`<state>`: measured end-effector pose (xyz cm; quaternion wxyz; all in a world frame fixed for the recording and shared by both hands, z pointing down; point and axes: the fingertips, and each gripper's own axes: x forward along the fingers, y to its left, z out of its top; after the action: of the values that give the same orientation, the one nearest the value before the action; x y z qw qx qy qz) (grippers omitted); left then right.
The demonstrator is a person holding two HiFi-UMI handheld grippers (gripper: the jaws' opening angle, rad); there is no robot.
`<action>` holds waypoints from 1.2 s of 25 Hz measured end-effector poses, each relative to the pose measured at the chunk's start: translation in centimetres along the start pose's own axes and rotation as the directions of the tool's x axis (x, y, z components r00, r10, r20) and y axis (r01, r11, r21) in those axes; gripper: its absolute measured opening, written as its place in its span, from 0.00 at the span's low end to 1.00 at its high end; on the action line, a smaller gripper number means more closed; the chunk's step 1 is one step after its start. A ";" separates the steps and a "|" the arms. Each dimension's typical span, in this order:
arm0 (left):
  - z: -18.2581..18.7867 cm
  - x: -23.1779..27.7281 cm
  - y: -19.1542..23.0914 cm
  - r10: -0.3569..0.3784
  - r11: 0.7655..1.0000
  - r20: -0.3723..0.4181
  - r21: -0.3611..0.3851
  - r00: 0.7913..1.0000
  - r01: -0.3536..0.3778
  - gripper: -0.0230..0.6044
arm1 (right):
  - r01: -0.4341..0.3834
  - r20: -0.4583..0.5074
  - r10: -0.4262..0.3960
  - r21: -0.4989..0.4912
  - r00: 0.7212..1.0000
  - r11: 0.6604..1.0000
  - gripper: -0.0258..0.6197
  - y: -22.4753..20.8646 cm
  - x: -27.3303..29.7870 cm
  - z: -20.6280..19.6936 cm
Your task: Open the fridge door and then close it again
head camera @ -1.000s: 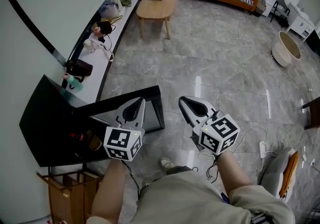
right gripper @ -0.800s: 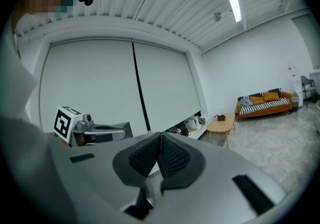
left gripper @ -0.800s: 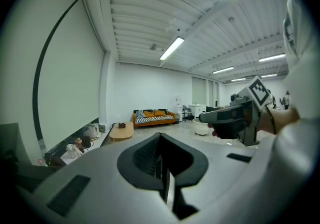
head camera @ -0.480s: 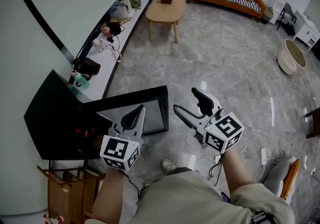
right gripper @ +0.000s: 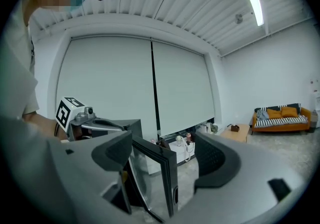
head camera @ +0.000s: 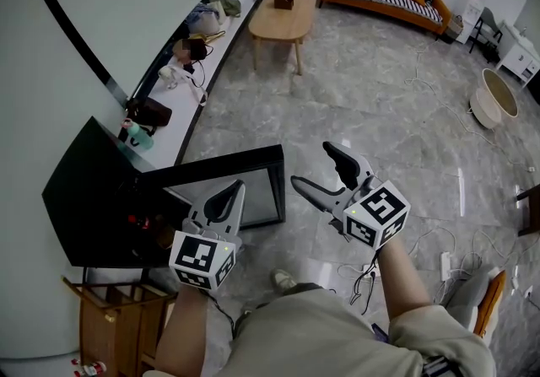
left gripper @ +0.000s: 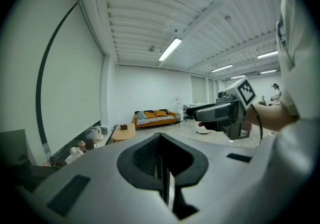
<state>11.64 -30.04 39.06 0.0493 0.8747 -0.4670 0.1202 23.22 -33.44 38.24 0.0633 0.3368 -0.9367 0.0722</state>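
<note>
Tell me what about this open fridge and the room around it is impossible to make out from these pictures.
- Inside of the fridge: in the head view its black top and the left gripper cover it; only red and brown scraps show.
- Things on the wall ledge: too small to name in every view.
- The wooden stand by the fridge: cut off by the head view's bottom edge.
</note>
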 end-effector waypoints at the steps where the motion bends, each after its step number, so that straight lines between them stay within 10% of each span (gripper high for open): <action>1: 0.0 -0.1 0.0 0.002 1.000 -0.002 0.001 1.000 -0.002 0.05 | -0.010 -0.006 0.010 -0.003 1.000 1.000 0.56 -0.3 0.1 -0.1; 15: -0.1 -0.1 0.8 0.028 1.000 -0.006 0.007 1.000 -0.028 0.05 | -0.270 -0.112 0.265 -0.030 0.958 0.963 0.56 -0.3 5.3 -2.0; 30: -0.8 -0.7 2.1 0.067 0.998 -0.006 -0.014 0.998 -0.067 0.05 | -0.370 -0.270 0.348 -0.032 0.898 0.929 0.56 -0.5 10.5 -7.7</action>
<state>9.33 -30.49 39.59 0.0529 0.8579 -0.4966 0.1211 16.08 -39.01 47.57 0.1846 0.1430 -0.9684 0.0875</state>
